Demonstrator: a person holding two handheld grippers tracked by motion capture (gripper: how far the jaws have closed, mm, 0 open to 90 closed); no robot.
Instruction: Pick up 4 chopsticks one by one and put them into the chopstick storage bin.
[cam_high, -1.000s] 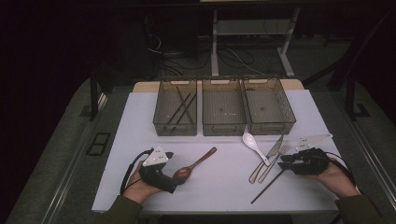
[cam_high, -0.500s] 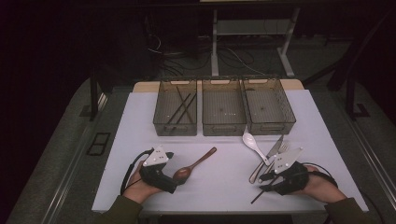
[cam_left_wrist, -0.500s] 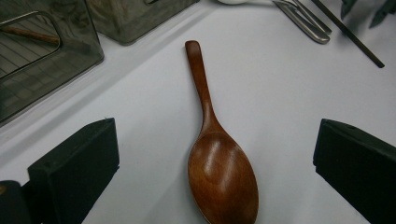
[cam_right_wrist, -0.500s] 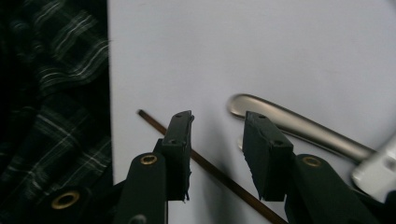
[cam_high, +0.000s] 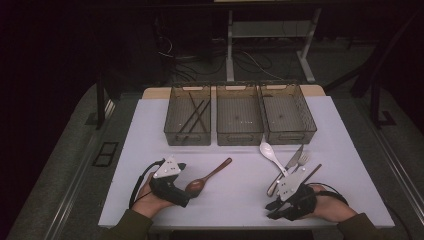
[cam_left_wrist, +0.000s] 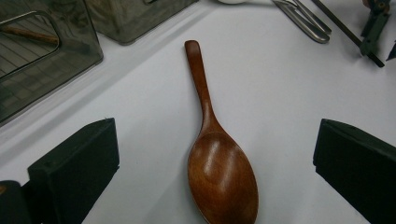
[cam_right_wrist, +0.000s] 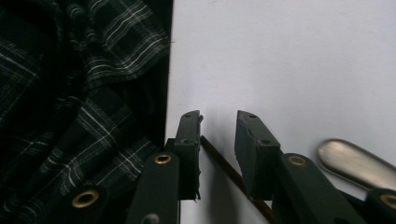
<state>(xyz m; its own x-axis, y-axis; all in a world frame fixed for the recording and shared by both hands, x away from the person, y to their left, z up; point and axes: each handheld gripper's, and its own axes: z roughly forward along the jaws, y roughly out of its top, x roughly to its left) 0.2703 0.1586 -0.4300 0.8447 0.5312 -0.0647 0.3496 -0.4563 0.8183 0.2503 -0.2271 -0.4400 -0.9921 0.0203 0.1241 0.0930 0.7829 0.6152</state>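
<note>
Glossy wooden spoon (cam_left_wrist: 219, 158) on a smooth matt table (cam_left_wrist: 280, 107).

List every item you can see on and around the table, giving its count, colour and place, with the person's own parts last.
Table: one, white top.
Bins: three, clear grey, row at far edge.
Chopsticks: dark pair, in left bin; one more near right tool.
Wooden spoon: one, brown, between left tool's open jaws.
White spoon: one, front of right bin.
Knife and fork: silver, beside white spoon.
Left tool: black, open.
Right tool: black, partly open, straddling the loose chopstick.
Hands: two, near edge.
</note>
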